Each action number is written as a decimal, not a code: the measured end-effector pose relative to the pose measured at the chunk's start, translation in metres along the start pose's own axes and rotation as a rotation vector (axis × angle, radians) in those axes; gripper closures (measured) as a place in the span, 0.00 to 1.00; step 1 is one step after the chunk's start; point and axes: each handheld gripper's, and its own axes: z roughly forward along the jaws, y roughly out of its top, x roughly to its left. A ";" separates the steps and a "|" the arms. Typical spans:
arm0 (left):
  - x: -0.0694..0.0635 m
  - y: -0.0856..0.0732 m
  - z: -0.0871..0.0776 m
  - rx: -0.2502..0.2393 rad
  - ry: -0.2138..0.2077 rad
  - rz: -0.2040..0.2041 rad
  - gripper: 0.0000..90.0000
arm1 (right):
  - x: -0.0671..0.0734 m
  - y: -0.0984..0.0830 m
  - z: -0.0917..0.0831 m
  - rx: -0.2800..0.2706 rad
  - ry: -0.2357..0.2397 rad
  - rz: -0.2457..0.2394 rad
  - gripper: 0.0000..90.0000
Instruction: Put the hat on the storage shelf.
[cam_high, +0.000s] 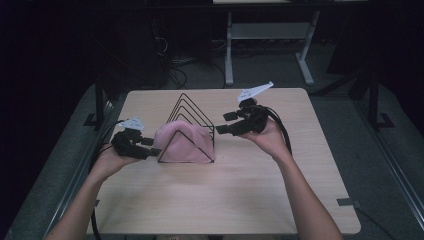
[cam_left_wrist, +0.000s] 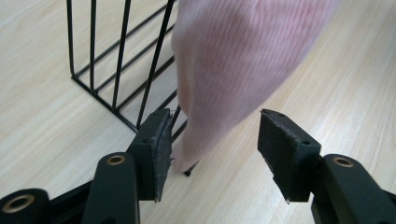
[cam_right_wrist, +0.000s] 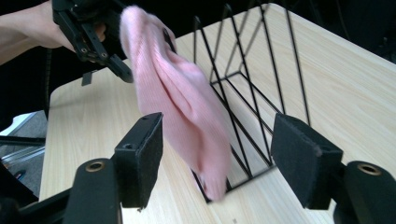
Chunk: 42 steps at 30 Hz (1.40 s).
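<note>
- We see the pink knit cloth (cam_high: 181, 144) draped over the front wires of the black wire rack (cam_high: 192, 111) in the middle of the wooden table (cam_high: 250, 200).
- Our left gripper (cam_high: 148, 148) sits just beside the cloth's left edge, jaws parted, pads gripping nothing.
- Our right gripper (cam_high: 226, 123) hovers right of the rack, jaws wide apart and empty.

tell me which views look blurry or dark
High view: dim, room behind black, wooden table lit. Left gripper view: pink knit cloth smeared soft, wire rack crisp. Right gripper view: cloth's lower end slightly blurred, right claw pads sharp.
</note>
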 end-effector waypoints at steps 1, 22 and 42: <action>0.000 -0.002 0.000 0.000 0.003 -0.007 0.48 | -0.001 -0.002 -0.003 -0.003 -0.005 0.004 0.37; -0.004 -0.013 -0.002 0.003 0.007 -0.046 0.35 | -0.015 -0.064 -0.049 -0.006 -0.123 0.106 0.31; -0.009 -0.028 -0.007 0.011 0.024 -0.052 0.33 | -0.017 -0.128 -0.078 0.010 -0.169 0.203 0.30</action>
